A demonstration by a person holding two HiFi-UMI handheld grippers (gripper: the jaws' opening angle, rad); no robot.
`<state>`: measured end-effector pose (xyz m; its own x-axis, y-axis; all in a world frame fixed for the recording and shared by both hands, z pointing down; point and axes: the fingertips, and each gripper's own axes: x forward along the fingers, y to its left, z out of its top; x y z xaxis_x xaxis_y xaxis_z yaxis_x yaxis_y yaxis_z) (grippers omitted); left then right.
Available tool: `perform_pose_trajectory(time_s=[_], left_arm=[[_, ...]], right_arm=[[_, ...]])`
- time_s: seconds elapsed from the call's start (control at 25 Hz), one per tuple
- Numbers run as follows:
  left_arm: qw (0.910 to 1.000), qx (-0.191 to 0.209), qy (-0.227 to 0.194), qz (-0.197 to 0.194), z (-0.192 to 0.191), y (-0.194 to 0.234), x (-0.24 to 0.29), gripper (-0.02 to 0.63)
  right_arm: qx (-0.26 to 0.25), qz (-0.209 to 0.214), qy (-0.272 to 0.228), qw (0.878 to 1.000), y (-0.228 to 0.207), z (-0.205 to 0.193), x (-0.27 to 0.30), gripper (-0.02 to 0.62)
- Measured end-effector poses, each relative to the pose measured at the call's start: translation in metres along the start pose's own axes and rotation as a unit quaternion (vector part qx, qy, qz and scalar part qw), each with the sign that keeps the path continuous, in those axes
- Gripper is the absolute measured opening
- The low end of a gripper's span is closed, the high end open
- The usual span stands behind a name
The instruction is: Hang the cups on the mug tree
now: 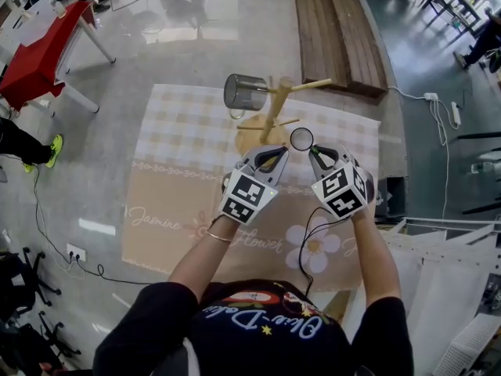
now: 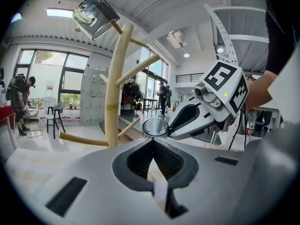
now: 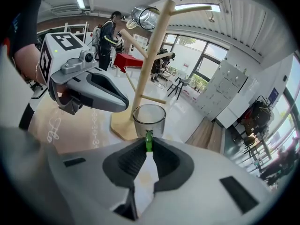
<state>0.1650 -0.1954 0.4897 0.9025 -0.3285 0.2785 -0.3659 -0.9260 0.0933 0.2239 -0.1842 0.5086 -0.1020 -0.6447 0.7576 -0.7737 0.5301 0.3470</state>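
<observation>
A wooden mug tree (image 1: 275, 108) stands on the patterned mat, and one clear glass cup (image 1: 244, 91) hangs on its upper left branch. My right gripper (image 1: 313, 153) is shut on the green handle of a second glass cup (image 1: 301, 139), which hangs upright just in front of the tree's base. In the right gripper view this cup (image 3: 149, 120) sits right at the jaw tips, the tree (image 3: 150, 55) behind it. My left gripper (image 1: 280, 153) is close beside it on the left, shut with nothing in it. From the left gripper view the held cup (image 2: 155, 127) shows just beyond the closed tips.
The checked and beige mat (image 1: 172, 171) covers the floor under the tree. A red table (image 1: 47, 45) stands far left, wooden planks (image 1: 337, 30) lie behind the mat, and a white rack (image 1: 454, 288) is at the lower right. People stand far off.
</observation>
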Motion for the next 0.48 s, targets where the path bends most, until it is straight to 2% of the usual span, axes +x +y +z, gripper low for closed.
perform_pose_trajectory(time_s=[0.48], left_arm=[[0.9999, -0.010, -0.002, 0.003, -0.004, 0.009, 0.001, 0.008]], right_arm=[[-0.037, -0.016, 0.031, 0.999, -0.016, 0.004, 0.009, 0.046]])
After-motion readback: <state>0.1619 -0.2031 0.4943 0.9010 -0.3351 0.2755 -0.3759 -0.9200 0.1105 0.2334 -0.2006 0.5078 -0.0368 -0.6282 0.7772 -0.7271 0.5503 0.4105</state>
